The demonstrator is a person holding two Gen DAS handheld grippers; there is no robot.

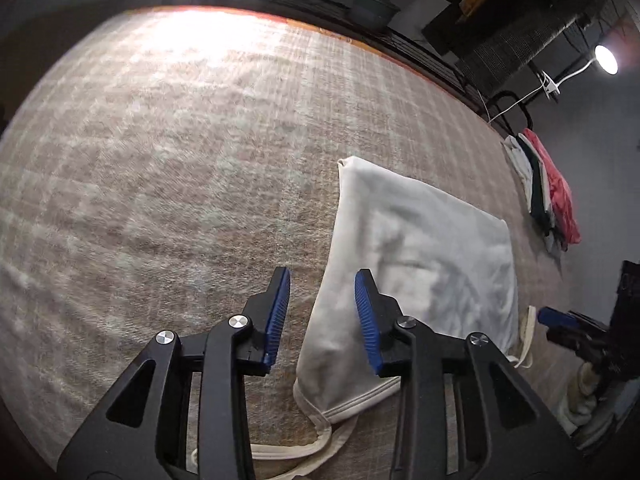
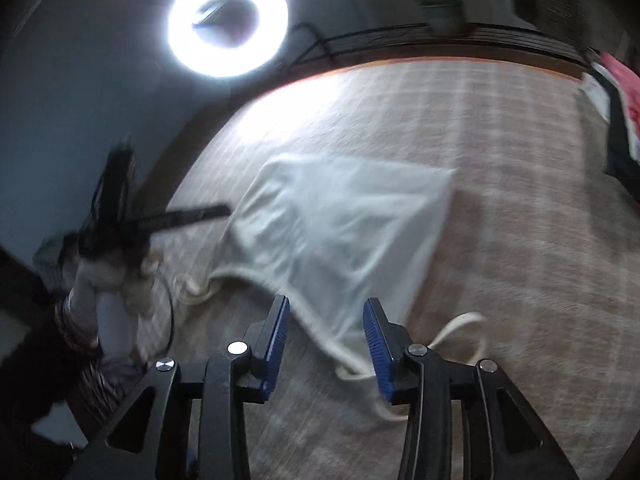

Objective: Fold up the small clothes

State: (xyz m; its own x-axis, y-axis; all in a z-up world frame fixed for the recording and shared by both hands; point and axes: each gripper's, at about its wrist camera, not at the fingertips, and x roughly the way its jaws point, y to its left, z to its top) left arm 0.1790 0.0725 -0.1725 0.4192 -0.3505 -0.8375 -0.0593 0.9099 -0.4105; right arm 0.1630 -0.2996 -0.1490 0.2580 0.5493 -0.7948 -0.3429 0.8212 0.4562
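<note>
A small cream-white top with thin straps lies flat on the checked beige cloth. My left gripper is open and empty, just above the garment's near left edge. The other gripper shows at the right edge of the left wrist view, beside the garment's right side. In the right wrist view the same top lies ahead, blurred. My right gripper is open and empty above its near strap edge. The left gripper and the hand that holds it show blurred at the left.
A stack of folded clothes, white, dark green and red, lies at the far right of the cloth; it also shows in the right wrist view. A ring light shines beyond the far edge. A black rail and a plant pot stand behind.
</note>
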